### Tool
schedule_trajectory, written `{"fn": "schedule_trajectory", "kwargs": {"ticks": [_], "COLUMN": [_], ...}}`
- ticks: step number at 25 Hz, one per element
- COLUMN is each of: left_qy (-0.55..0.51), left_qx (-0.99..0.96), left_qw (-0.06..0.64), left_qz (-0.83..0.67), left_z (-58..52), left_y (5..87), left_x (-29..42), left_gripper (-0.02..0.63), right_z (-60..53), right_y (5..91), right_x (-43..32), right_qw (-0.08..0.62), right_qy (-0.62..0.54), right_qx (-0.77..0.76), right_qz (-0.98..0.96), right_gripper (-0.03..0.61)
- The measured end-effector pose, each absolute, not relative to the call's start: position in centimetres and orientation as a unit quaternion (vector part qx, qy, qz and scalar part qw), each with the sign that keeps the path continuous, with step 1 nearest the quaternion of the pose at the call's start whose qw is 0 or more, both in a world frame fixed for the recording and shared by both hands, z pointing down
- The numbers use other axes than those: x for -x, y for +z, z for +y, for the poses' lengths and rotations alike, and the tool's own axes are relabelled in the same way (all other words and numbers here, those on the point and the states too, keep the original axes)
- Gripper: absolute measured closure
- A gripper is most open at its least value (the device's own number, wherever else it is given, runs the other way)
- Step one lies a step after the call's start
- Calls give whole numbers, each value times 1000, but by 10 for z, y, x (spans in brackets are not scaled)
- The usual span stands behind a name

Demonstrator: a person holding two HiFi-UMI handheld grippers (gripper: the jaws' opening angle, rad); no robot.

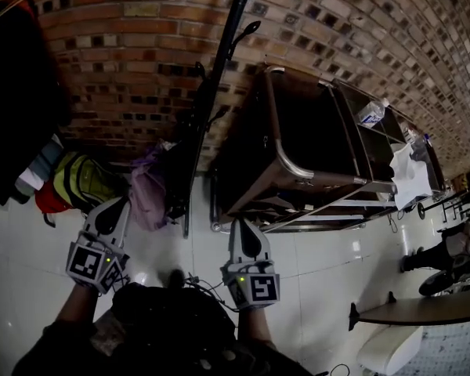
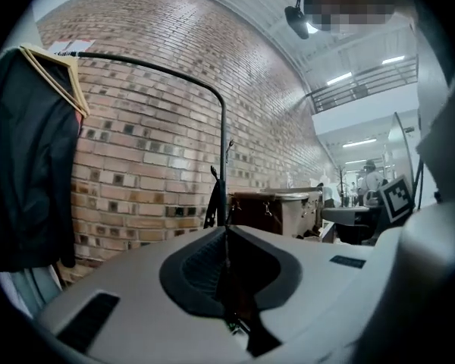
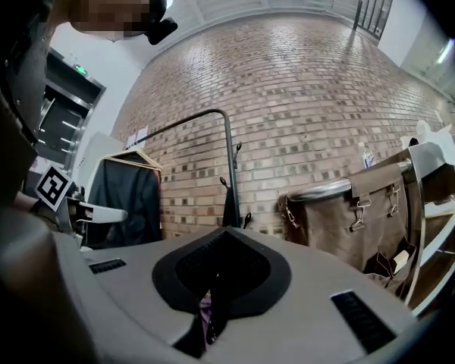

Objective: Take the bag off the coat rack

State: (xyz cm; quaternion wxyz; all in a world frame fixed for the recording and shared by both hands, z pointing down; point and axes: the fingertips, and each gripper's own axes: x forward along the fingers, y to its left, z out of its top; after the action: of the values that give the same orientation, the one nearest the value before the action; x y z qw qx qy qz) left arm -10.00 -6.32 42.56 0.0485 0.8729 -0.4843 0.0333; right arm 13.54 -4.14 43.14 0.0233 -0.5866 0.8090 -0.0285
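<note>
A black coat rack pole (image 1: pixel 219 61) stands against the brick wall, with hooks along it. A dark item (image 1: pixel 180 171) hangs low on the pole, and a purple bag (image 1: pixel 147 190) sits beside it near the base. In the left gripper view the pole (image 2: pixel 224 165) rises straight ahead with the dark item (image 2: pixel 211 203) on it. The right gripper view shows the same pole (image 3: pixel 230 165). My left gripper (image 1: pixel 117 207) and right gripper (image 1: pixel 244 225) are held side by side short of the rack. Both point at it, jaws together and holding nothing.
A black coat (image 2: pixel 30 150) hangs on a wooden hanger from a rail at the left. Yellow-green and red bags (image 1: pixel 82 180) lie under it. A brown canvas cart with a metal rim (image 1: pixel 286 143) stands right of the rack. The floor is white tile (image 1: pixel 321 265).
</note>
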Motion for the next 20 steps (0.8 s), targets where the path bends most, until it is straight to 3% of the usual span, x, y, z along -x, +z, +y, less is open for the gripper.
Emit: {"fn": "schedule_trajectory", "kwargs": {"ticks": [16, 20], "left_qy": [59, 62], "left_qx": [-866, -868], "left_qw": [17, 10], "left_qz": [-497, -493], "left_z": [-146, -174], "left_y": [433, 435], "left_x": [22, 8], "left_gripper": [568, 497], "right_z": [-87, -101], "right_y": [441, 442], "right_x": [-181, -182], "right_qw": [36, 33], "right_qy": [-48, -48], "right_qx": [573, 573], "right_qz": [817, 817], "right_gripper": [571, 571]}}
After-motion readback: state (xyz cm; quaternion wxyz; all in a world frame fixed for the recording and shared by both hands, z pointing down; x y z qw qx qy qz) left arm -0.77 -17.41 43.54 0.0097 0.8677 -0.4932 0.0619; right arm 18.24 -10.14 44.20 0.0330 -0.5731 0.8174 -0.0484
